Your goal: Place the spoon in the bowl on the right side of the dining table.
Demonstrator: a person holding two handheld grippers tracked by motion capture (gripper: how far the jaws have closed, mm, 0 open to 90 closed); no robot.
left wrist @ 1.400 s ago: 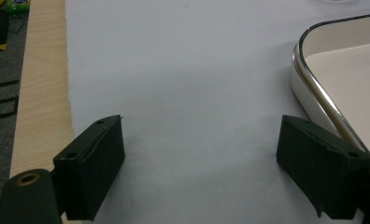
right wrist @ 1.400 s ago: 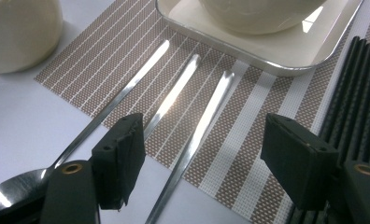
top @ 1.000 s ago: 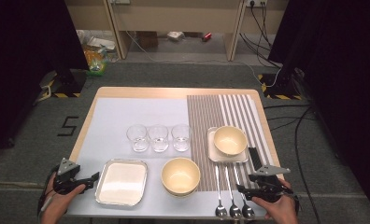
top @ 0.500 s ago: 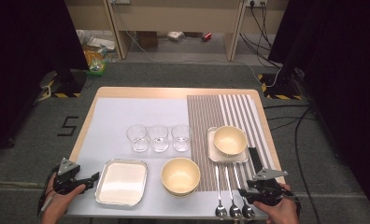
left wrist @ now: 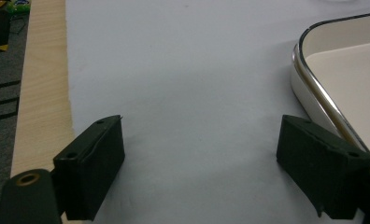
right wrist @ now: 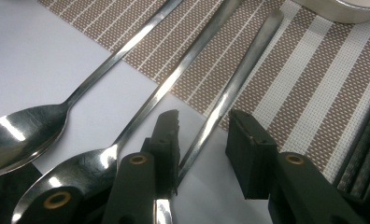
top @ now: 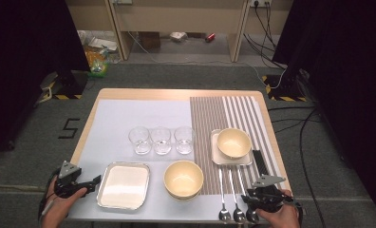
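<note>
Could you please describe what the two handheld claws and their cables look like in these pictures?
Both are black. The left claw and right claw each carry a grey three-cornered plate on top. Their jaws are chunky black blocks with small screw holes and brass-coloured pivot rings. A thin cable trails from the left claw beside the hand. No sleeves are visible.

We see three polished steel spoons lying side by side just in front of the square tray point(top: 214, 159) that holds a cream bowl. Their handles point toward that tray and rest on the striped mat; their bowls face up on the pale sheet. The rightmost spoon point(right wrist: 232, 88) lies flat, its slim handle slanting away, with the middle spoon point(right wrist: 174, 81) and left spoon point(right wrist: 71, 100) beside it.
</note>
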